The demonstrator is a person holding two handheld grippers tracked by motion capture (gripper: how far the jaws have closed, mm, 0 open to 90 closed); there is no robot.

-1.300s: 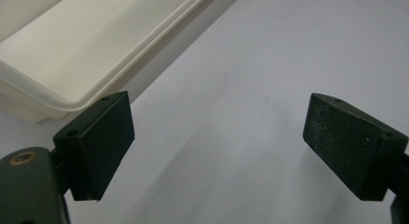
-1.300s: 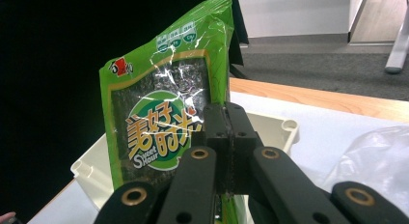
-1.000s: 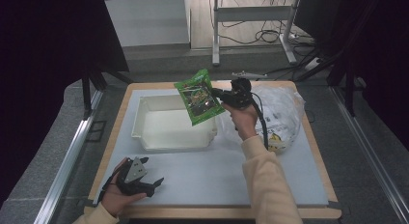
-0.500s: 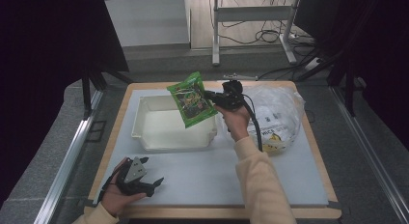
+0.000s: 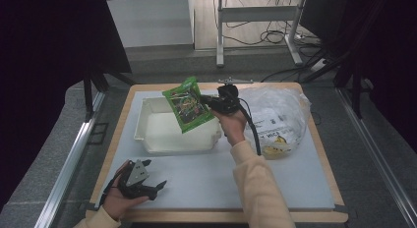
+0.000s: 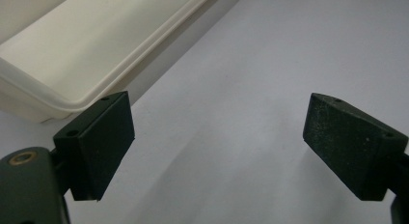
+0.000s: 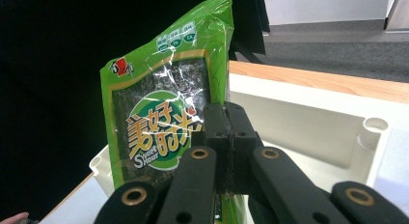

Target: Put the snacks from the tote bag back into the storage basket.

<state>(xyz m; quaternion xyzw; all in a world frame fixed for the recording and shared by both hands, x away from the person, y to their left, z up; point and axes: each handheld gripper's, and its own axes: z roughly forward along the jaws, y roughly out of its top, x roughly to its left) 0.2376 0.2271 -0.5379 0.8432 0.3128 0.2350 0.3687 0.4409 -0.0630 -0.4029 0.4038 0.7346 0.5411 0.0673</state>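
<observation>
My right gripper [image 5: 204,102] is shut on the edge of a green snack packet [image 5: 189,104], which it holds in the air over the white tub [image 5: 147,137]. In the right gripper view the jaws pinch the packet [image 7: 166,127] near its right edge, above the tub's [image 7: 308,118] far side. My left gripper [image 5: 155,187] rests in the hand at the table's front left, open, with nothing between its pads [image 6: 99,142]. The left gripper view has the tub's corner [image 6: 72,55] just beyond the jaws.
A crumpled clear plastic bag [image 5: 278,120] with printed items inside lies right of the tub, behind my right forearm [image 5: 253,174]. The grey mat [image 5: 236,179] sits on a wooden table [image 5: 339,196]. Dark curtains and a metal frame stand beyond.
My right gripper has carried the green packet leftward and a little lower, from beside the plastic bag to over the tub. The left gripper has stayed put.
</observation>
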